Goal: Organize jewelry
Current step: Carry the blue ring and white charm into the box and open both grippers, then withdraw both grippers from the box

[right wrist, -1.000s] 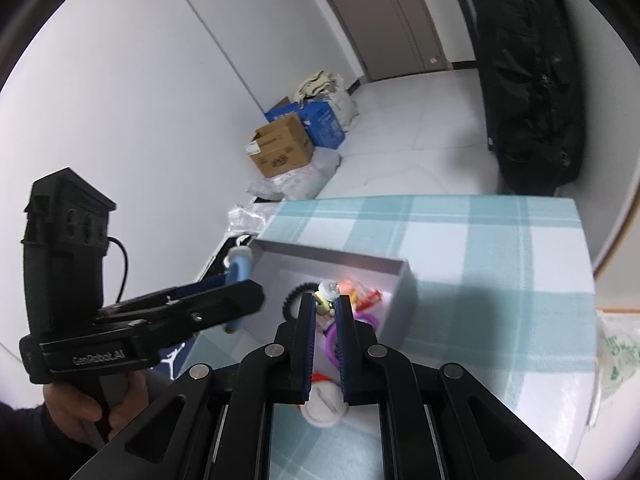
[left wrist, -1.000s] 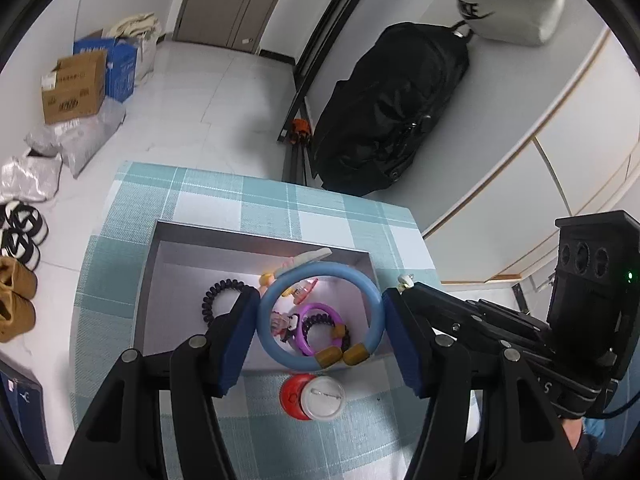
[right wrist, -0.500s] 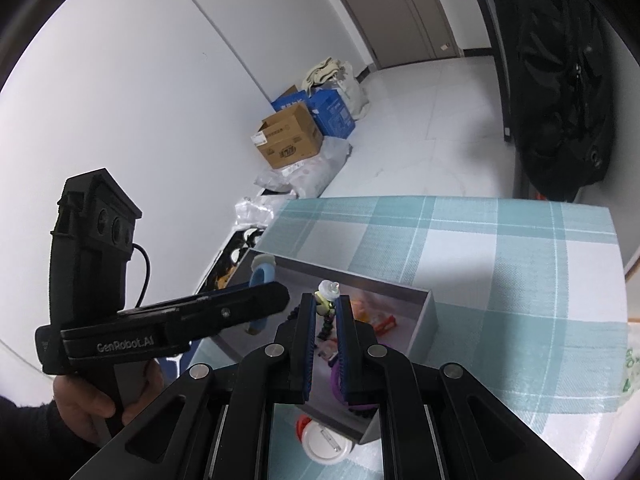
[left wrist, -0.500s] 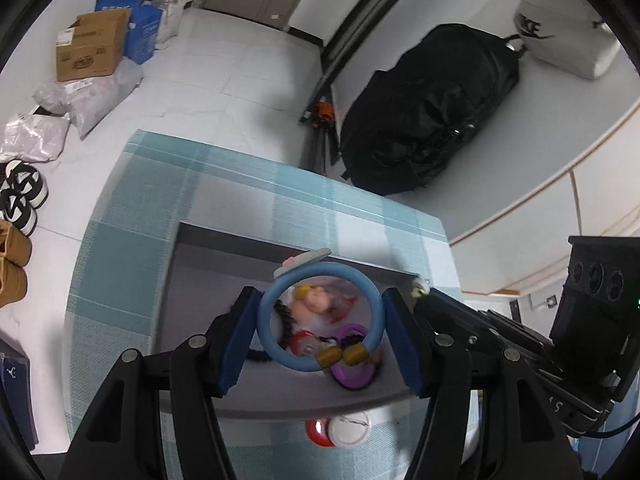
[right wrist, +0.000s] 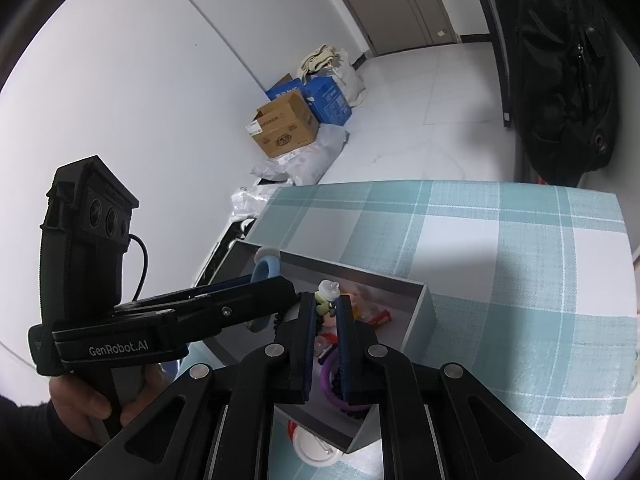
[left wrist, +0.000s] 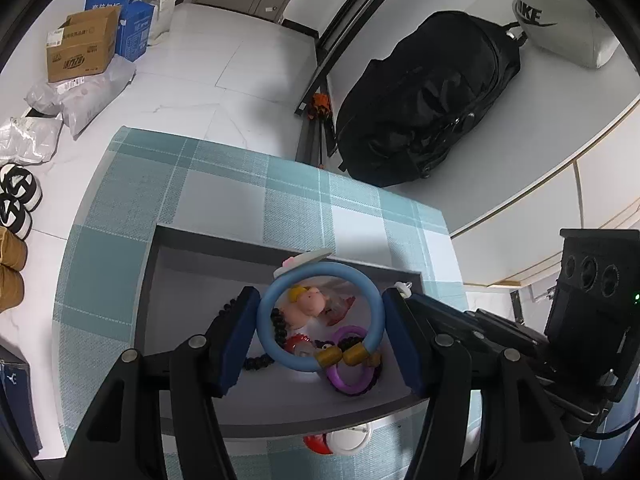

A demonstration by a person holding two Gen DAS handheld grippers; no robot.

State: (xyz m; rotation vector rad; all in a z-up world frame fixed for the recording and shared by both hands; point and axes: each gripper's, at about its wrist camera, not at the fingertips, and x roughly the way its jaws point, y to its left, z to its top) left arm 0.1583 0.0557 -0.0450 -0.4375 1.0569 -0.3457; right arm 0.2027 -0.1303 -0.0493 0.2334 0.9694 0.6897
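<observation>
- The left gripper (left wrist: 320, 332) clamps a blue bangle (left wrist: 320, 316) between its 2 pads, jaws about half spread, the ring upright with its gold end caps at the bottom and a pale flat charm at the top.
- The right gripper (right wrist: 326, 320) sits just right of it, jaws nearly closed on a small white-and-green charm (right wrist: 328, 294) that pokes out above the pad tips.
- Directly below both grippers lies the grey tray (left wrist: 192, 248), already holding a black bead bracelet (left wrist: 256, 360), a purple ring (left wrist: 348, 360), a small doll figure (left wrist: 308, 300) and red pieces.
- Behind the left gripper, outside the tray's near wall, a red-and-white round badge (left wrist: 340, 440) lies on the checked tablecloth (left wrist: 224, 196), not yet sorted.
- Risk: the bangle is pinched only at 2 points on its rim, so a slack squeeze could let it swing or slip.
- Risk: the 2 grippers are close together; releasing both at once may knock fingers or drop the charm outside the tray.
- Risk: the bangle could land on the pile and tangle with the beads.
</observation>
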